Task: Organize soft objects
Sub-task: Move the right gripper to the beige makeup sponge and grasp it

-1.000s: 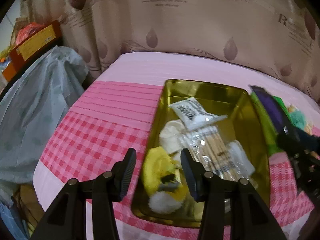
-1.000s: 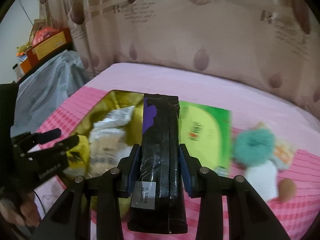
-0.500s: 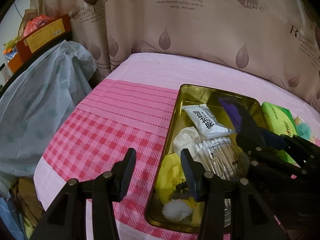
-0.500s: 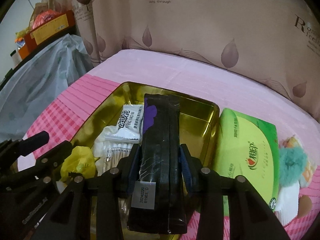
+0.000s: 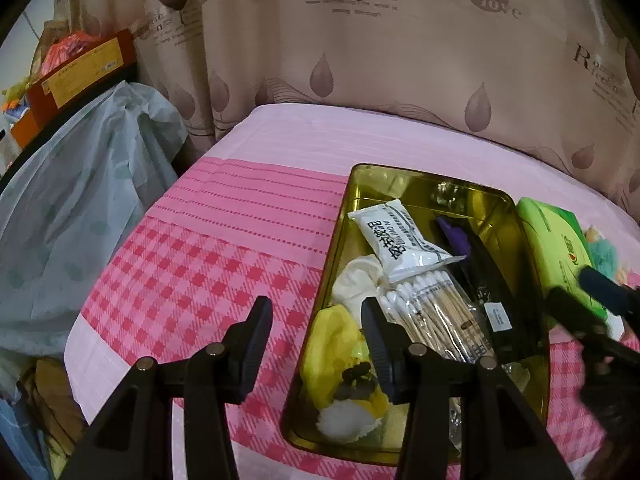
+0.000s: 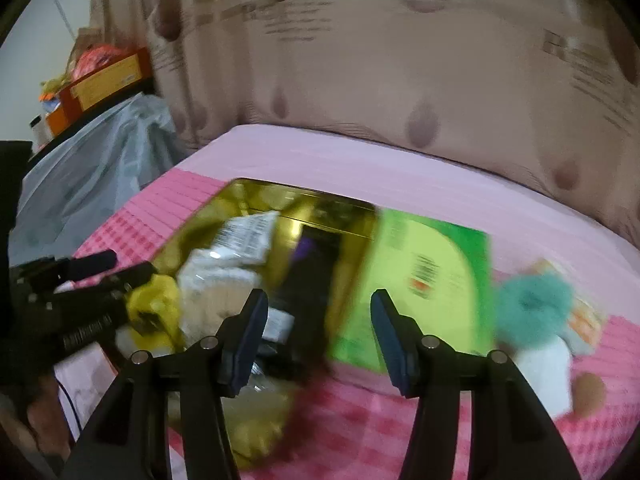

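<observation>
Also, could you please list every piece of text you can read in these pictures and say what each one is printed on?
"Roma... feeli...": curtain, left wrist view.
"love": dark circle on the same curtain.
White packet in the gold tray: bold characters, too distorted to read.
Black packet: white label too small.
Green tissue pack: logo unreadable.
Right wrist view: all blurred.

Left hand-held gripper [image 5: 316,332]: jaws parted wide, nothing between the fingers, body held low and pointing forward; in the right wrist view it shows at the left edge, with part of the person's hand [image 6: 38,412] gripping it below. Right hand-held gripper [image 6: 318,330]: jaws parted wide, fingers empty, view blurred.
</observation>
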### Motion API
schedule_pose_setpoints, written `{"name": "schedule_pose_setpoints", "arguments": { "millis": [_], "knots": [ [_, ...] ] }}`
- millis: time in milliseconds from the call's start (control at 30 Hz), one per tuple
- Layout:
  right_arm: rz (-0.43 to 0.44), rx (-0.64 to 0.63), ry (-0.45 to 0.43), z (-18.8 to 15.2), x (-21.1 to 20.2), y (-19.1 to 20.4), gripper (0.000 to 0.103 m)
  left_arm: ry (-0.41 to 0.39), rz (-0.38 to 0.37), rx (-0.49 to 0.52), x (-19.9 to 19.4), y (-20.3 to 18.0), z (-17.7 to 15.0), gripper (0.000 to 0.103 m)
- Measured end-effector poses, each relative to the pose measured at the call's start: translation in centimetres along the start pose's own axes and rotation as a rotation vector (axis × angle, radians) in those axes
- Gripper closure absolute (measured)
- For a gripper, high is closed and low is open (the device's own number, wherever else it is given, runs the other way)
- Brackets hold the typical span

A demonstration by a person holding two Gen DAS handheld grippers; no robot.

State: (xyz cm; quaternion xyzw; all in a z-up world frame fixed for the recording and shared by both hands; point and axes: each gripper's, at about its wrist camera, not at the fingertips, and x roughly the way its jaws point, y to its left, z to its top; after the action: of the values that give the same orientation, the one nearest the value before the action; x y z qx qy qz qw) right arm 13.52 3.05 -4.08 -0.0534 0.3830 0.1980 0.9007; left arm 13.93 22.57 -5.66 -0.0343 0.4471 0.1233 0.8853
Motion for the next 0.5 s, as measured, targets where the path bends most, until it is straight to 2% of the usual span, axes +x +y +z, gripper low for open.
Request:
{"name": "schedule_pose_setpoints", "arguments": {
  "millis": [133,367,500],
  "knots": [
    [-0.089,0.031,-0.016,-1.6,-2.2,-4.3,0.049,-0.006,0.007,0.018,-0.2,-0.6,-0.2,0.056],
    [-0.246,0.131,0.011,-4.7,-4.8,-13.7,0.049,-0.012,0.016,0.028,-0.3,-1.0,-0.3,0.056],
    [-0.295,0.194,0.031,-6.4,-5.3,-17.7,0.049,-0.017,0.028,0.048,-0.4,-1.4,-0.5,0.056]
  ]
}}
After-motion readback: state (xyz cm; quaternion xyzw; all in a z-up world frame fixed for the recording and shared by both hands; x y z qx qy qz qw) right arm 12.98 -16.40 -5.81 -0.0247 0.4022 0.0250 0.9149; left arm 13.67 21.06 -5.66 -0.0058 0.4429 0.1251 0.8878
